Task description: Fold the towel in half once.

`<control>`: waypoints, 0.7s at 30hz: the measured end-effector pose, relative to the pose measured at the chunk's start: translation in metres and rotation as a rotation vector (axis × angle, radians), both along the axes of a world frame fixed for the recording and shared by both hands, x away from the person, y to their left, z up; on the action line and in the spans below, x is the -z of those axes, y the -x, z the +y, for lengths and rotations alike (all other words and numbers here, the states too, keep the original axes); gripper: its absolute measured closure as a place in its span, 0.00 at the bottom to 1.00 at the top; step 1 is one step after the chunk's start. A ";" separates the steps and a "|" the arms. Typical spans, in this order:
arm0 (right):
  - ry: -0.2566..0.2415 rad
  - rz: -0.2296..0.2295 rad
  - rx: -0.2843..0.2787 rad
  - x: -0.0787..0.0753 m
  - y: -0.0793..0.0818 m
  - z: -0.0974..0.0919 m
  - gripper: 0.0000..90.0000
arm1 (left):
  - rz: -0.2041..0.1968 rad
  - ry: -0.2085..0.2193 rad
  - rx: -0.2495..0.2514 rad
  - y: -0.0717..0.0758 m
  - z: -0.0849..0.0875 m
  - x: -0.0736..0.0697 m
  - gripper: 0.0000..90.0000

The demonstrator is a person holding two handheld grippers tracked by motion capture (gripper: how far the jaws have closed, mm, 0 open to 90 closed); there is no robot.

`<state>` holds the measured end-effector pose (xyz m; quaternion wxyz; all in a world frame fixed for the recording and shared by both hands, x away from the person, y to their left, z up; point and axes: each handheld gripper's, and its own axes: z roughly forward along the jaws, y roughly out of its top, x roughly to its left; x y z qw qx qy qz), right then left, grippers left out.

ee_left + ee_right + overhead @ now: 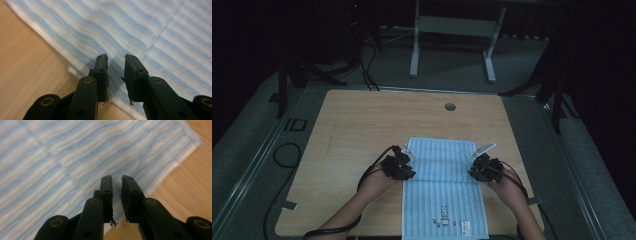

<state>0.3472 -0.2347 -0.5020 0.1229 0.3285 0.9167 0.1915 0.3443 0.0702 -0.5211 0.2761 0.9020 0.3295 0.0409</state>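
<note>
Dark floor surrounds one wooden tabletop (362, 125), on which one blue striped towel (442, 200) is spread, its long axis running away from the person. Two tools are counted: the left tool (404, 159) at the towel's left edge, the right tool (478, 161) at its right edge, equally near. Both are released, jaws slightly parted, nothing gripped.

The blue striped towel (444, 185) runs off the bottom of the high view at the near edge of the surface (362, 120), its near hem cut away. A small rabbit motif (444, 213) and label (465, 225) near that edge are too small to read. Both gripper views blur the towel's weave.
</note>
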 end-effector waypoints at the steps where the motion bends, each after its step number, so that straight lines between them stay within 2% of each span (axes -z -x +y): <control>1: 0.008 0.013 0.004 0.006 -0.004 0.002 0.87 | 0.005 -0.016 -0.005 -0.003 -0.001 0.005 0.80; 2: 0.018 0.027 0.013 0.012 -0.008 0.003 0.86 | 0.018 -0.021 -0.003 -0.005 -0.002 0.009 0.80; 3: 0.036 0.038 0.017 0.018 -0.011 0.005 0.86 | 0.020 -0.003 -0.004 -0.008 0.000 0.010 0.80; 4: 0.021 0.037 0.020 0.021 -0.015 0.006 0.86 | 0.015 -0.009 -0.009 -0.010 0.001 0.010 0.80; 6: -0.001 0.049 0.038 0.020 -0.021 0.006 0.86 | 0.010 -0.019 -0.020 -0.014 0.004 0.009 0.80; 9: -0.005 0.040 0.038 0.021 -0.029 0.012 0.86 | 0.010 -0.024 -0.037 -0.023 0.010 0.009 0.80; 16: 0.016 0.032 0.021 0.020 -0.045 0.030 0.86 | 0.008 -0.041 -0.062 -0.032 0.024 0.009 0.80; 21: 0.010 0.043 0.017 0.020 -0.052 0.042 0.85 | 0.010 -0.032 -0.063 -0.038 0.037 0.009 0.80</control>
